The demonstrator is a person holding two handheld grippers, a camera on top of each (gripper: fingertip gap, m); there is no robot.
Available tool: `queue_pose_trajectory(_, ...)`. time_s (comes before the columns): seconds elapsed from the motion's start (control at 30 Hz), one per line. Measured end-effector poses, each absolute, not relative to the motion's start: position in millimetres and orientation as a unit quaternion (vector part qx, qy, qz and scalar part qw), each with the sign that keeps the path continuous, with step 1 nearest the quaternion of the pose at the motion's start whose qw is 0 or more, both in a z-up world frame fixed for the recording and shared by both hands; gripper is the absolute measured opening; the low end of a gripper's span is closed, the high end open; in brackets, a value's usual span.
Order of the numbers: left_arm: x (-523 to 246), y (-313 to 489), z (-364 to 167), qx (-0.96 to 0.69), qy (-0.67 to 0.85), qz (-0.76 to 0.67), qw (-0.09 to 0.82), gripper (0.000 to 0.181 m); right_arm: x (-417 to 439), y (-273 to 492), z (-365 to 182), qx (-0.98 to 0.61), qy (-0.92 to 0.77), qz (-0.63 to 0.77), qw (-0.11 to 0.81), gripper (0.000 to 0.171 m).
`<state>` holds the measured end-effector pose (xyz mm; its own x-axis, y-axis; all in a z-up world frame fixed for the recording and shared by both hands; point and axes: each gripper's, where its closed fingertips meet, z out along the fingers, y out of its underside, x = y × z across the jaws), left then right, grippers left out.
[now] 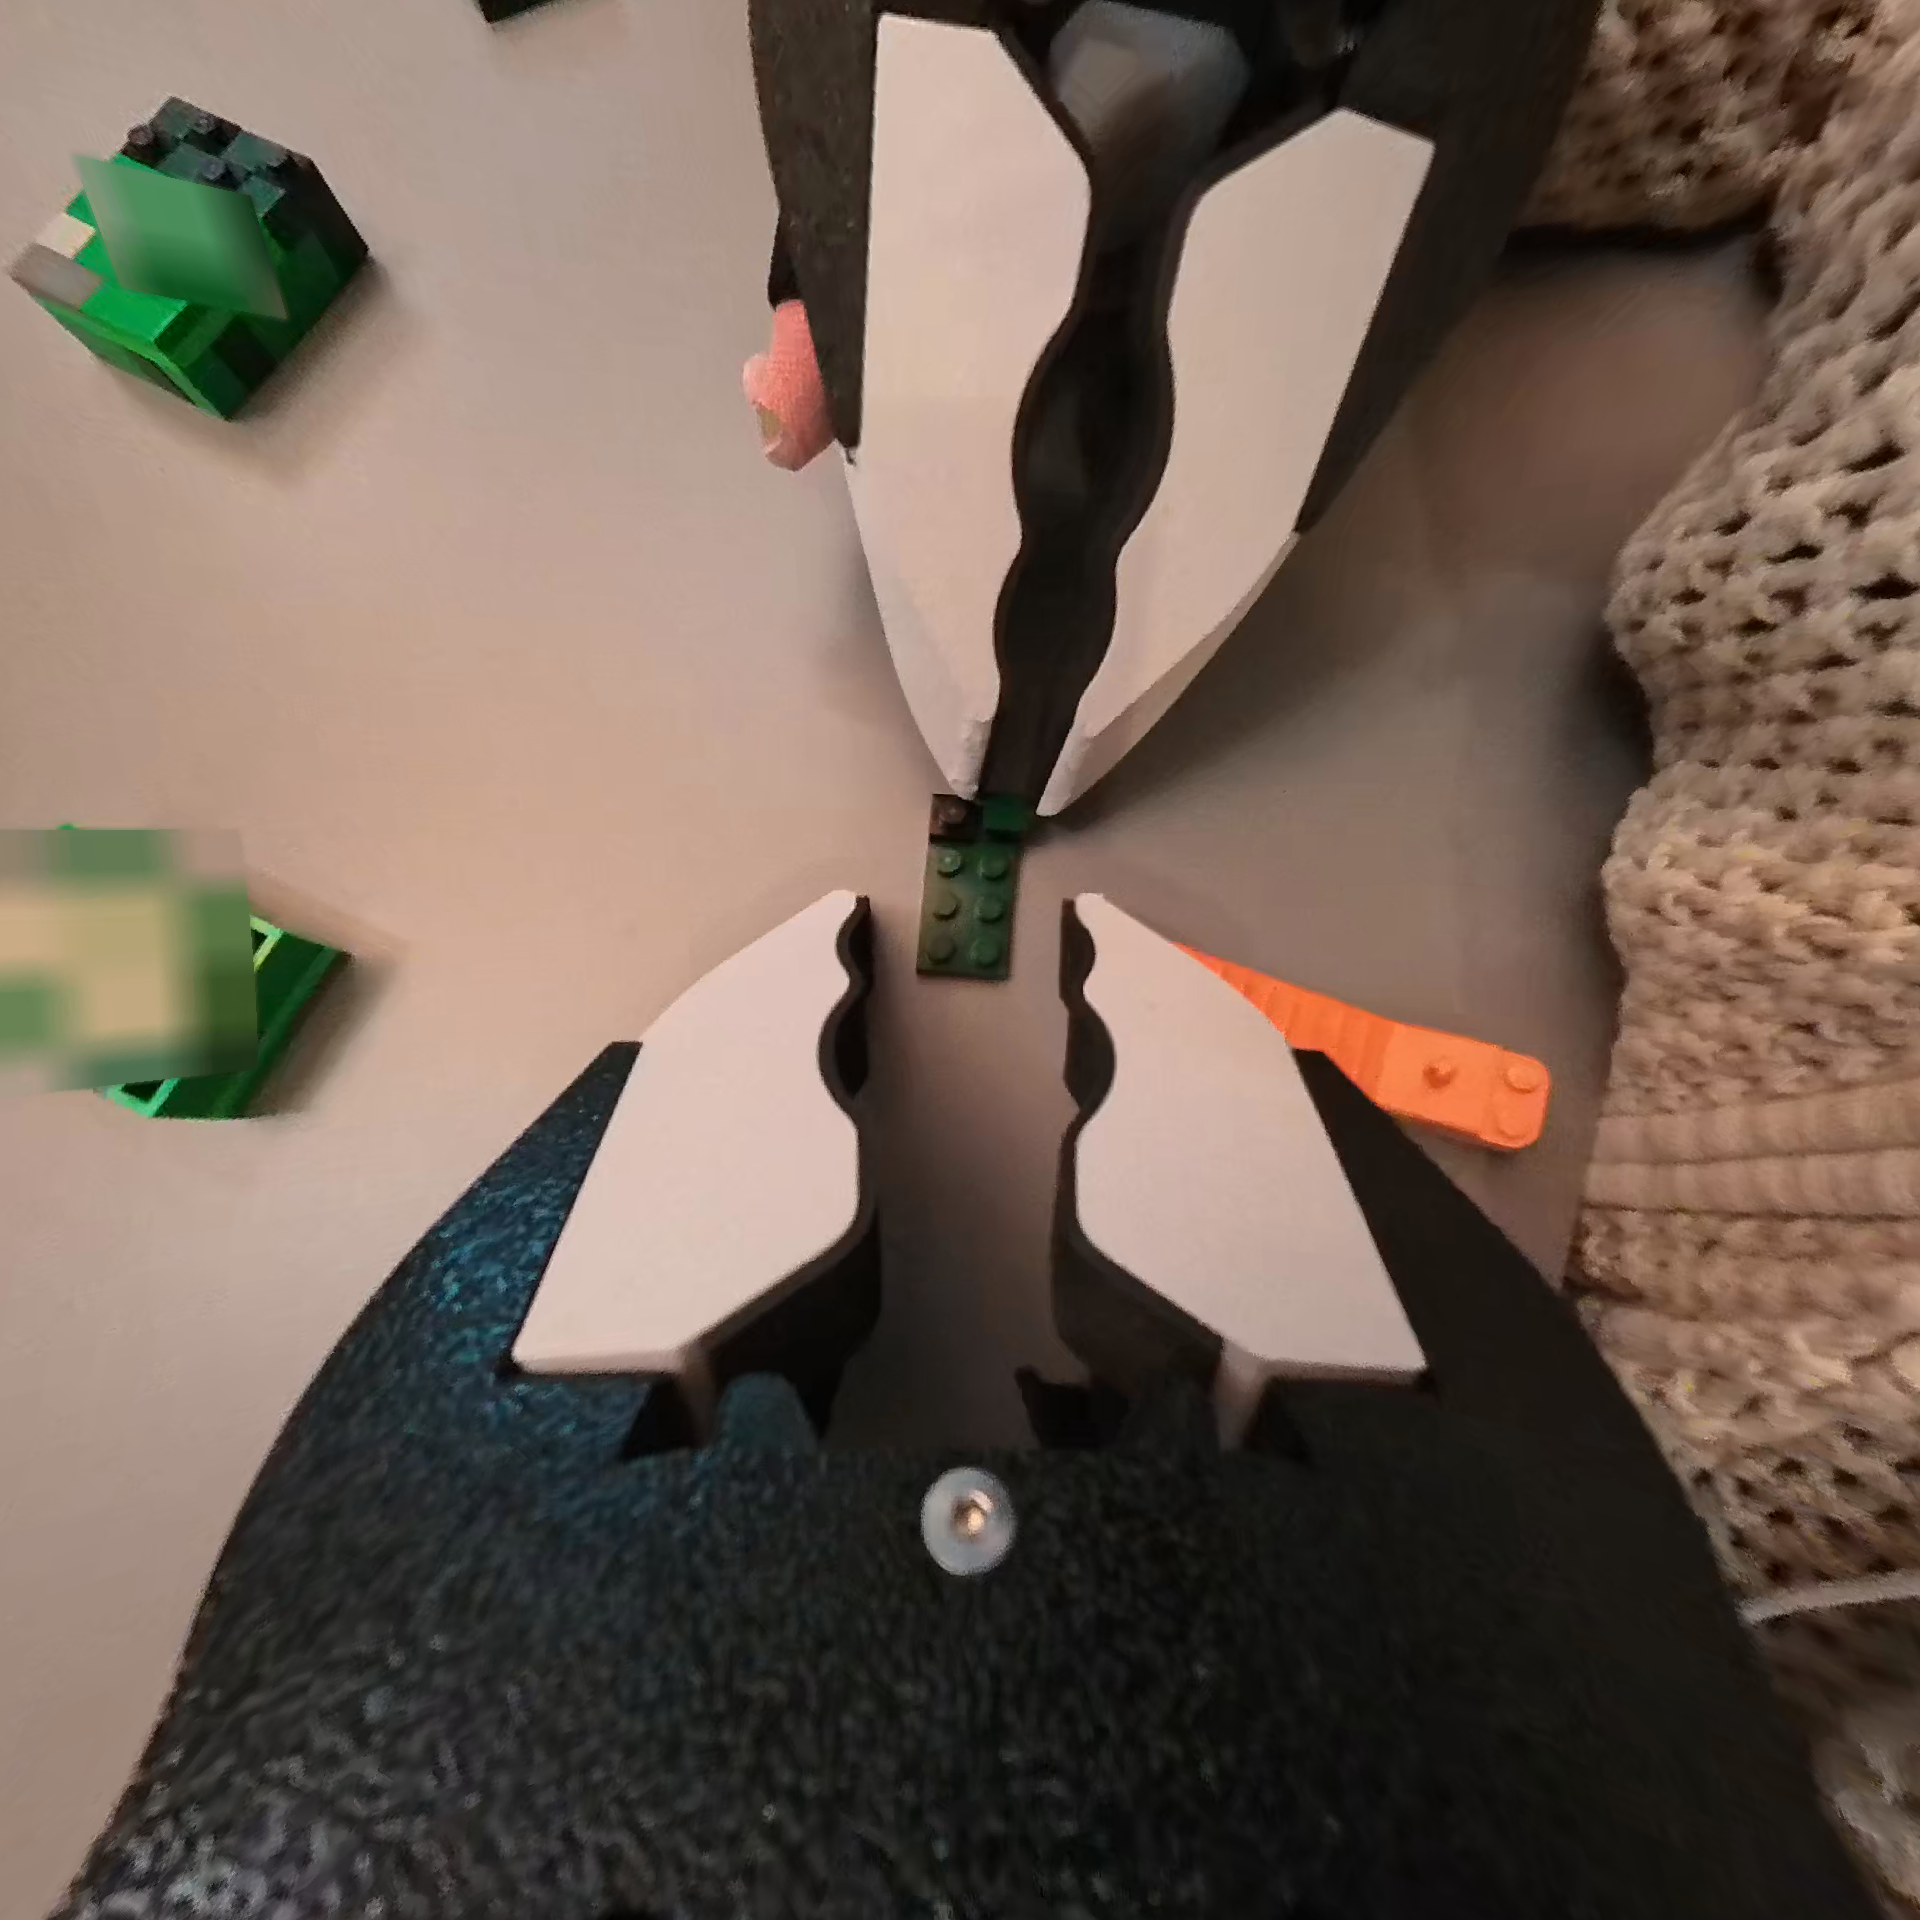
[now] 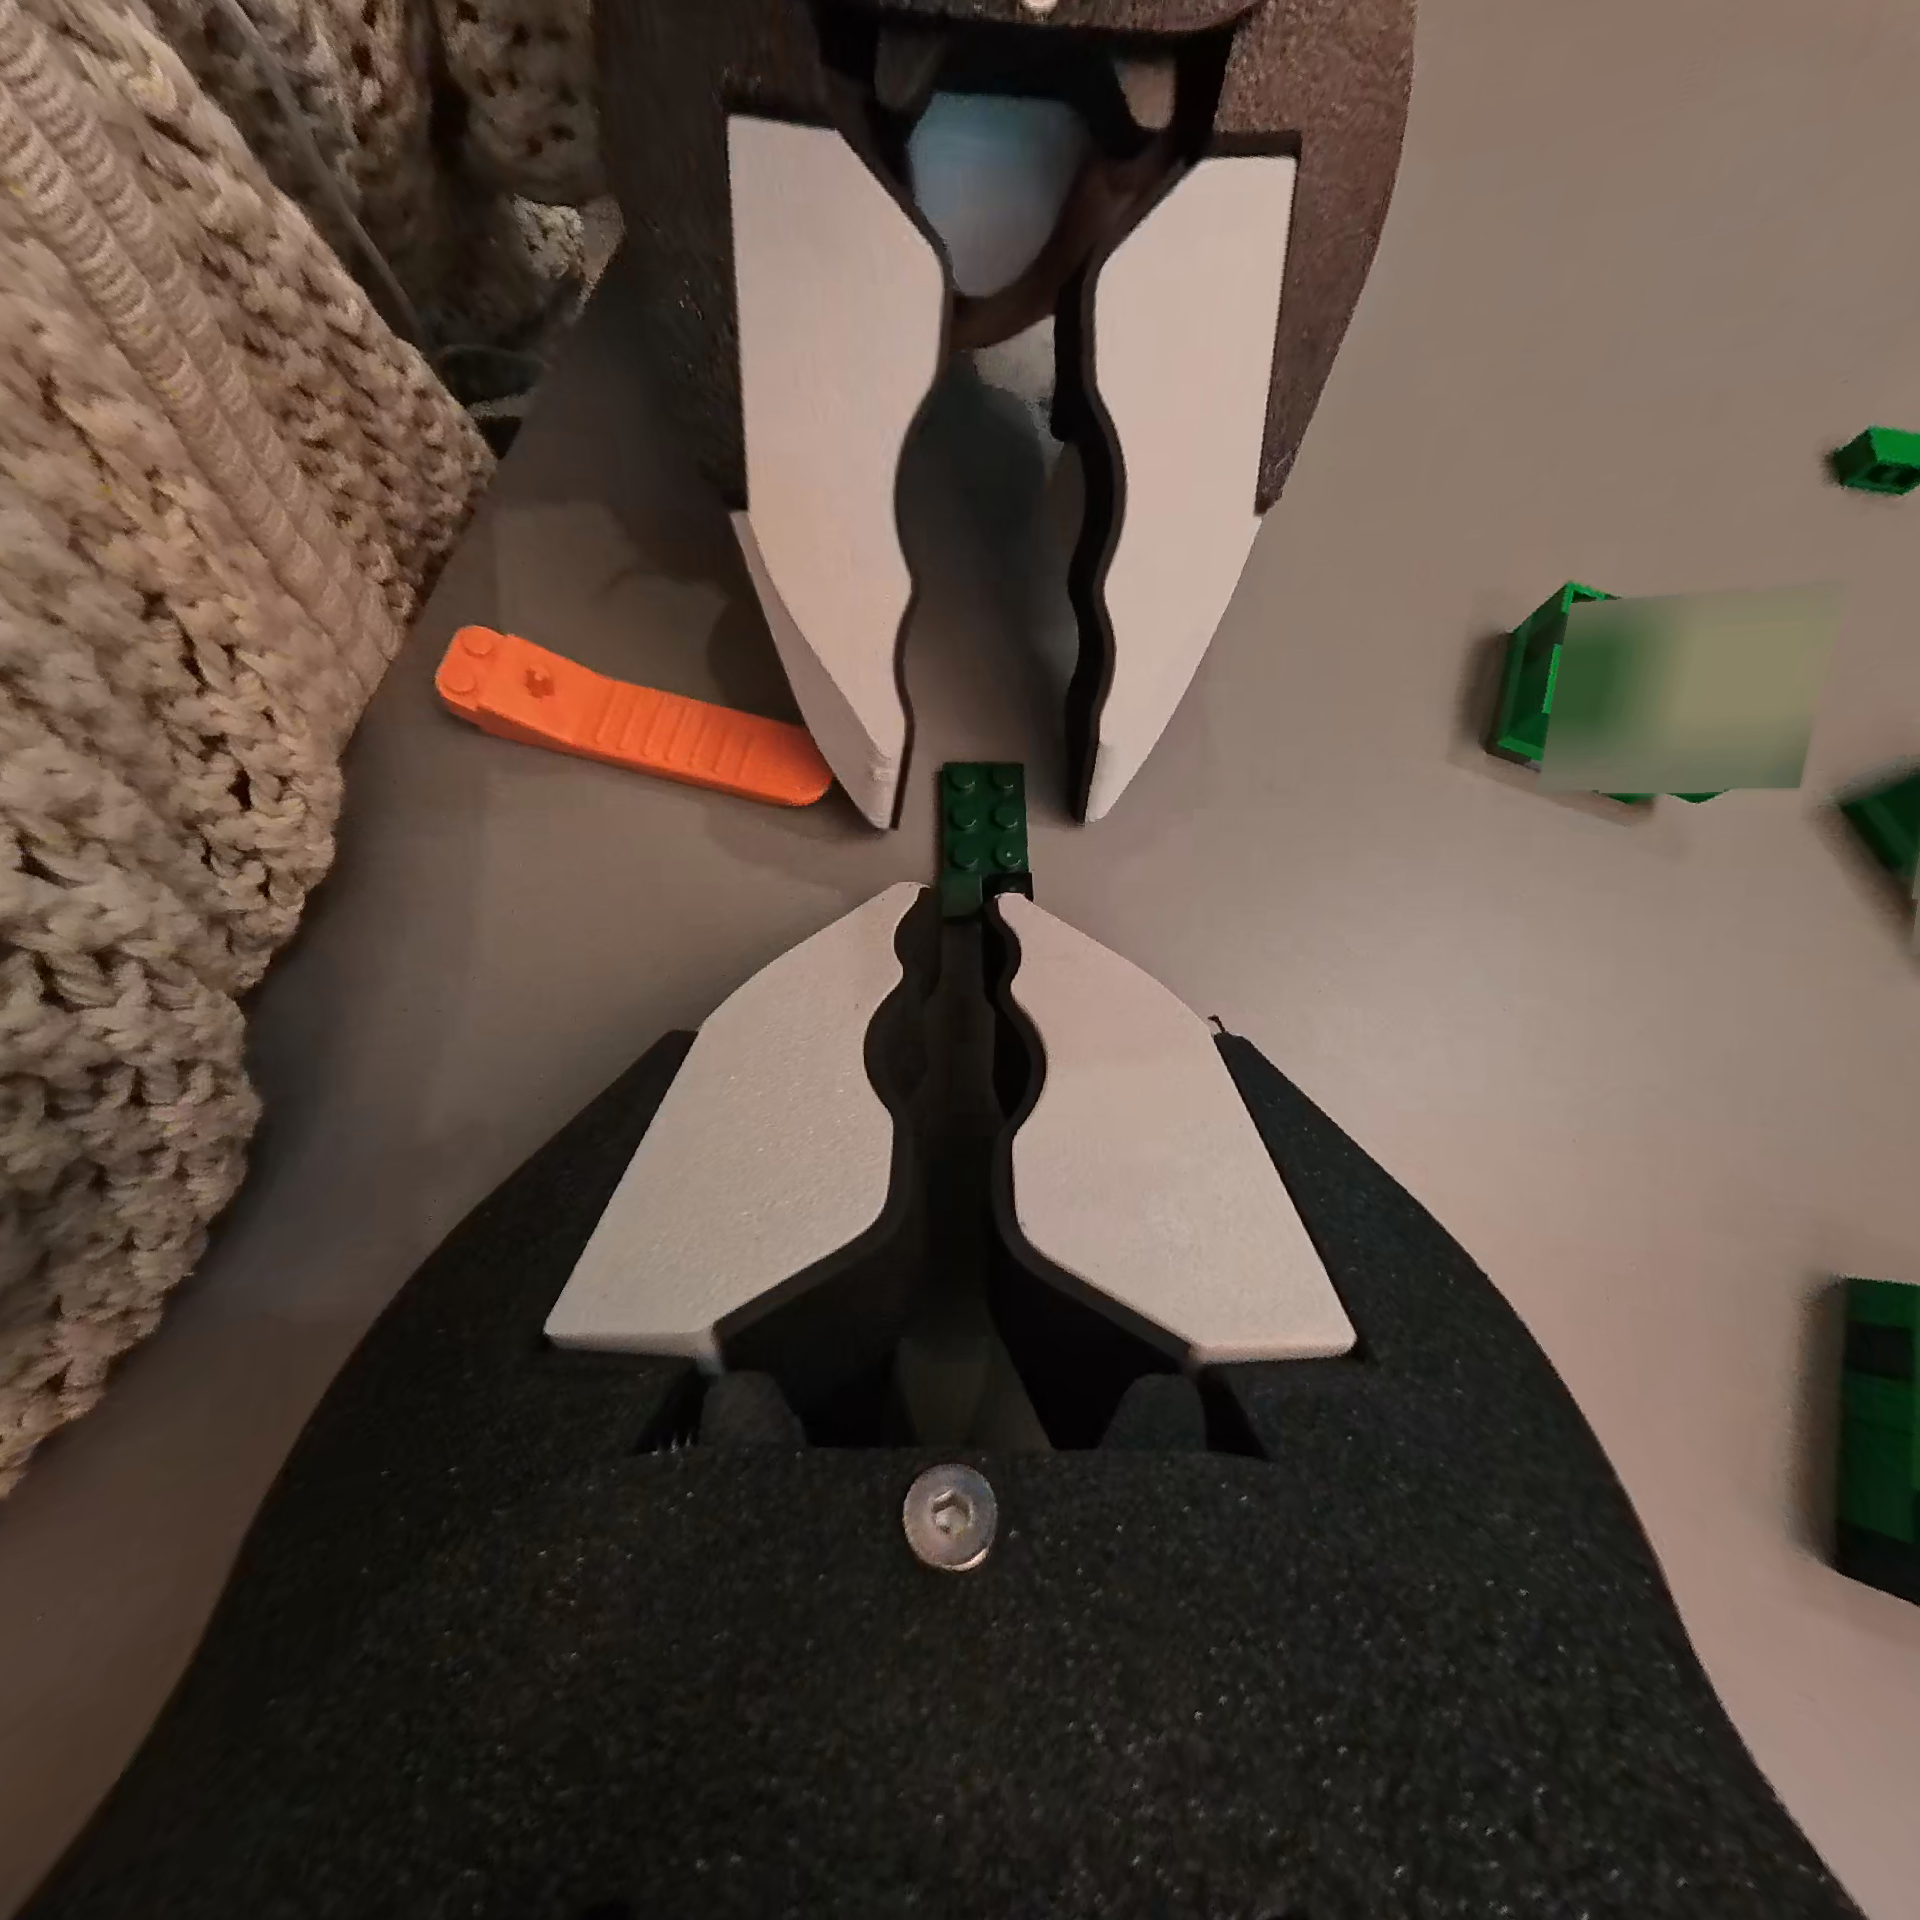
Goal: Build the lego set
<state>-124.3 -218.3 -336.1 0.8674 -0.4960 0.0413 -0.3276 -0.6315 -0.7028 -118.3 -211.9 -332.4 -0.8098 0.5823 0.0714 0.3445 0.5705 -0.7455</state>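
1. Left gripper (image 1: 966, 914) is released, its tips flanking my plate's (image 1: 964, 914) free end.
2. Right gripper (image 2: 961, 899) is clenched on the plate's other end.
3. Light, stiff, slick, I judge; best pinched by its long edges.

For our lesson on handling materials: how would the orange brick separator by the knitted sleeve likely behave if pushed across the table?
The orange brick separator looks like hard moulded plastic, so probably stiff and light. It lies flat as a long wedge, so it would likely slide or pivot, not roll. Its ribbed face may give grip.
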Motion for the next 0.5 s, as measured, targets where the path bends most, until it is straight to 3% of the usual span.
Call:
queue_pose_trajectory(0.27,-124.9,-218.5,-337.0,-0.9,0.246,-0.093,0.349,0.016,-120.6,-211.9,-333.3,-0.266,-0.883,0.342,0.182,0.008)
queue_pose_trajectory(0.5,-124.9,-218.0,-336.9,-0.9,0.239,-0.096,0.352,0.015,-121.3,-212.7,-333.7,-0.272,-0.886,0.325,0.187,0.008)
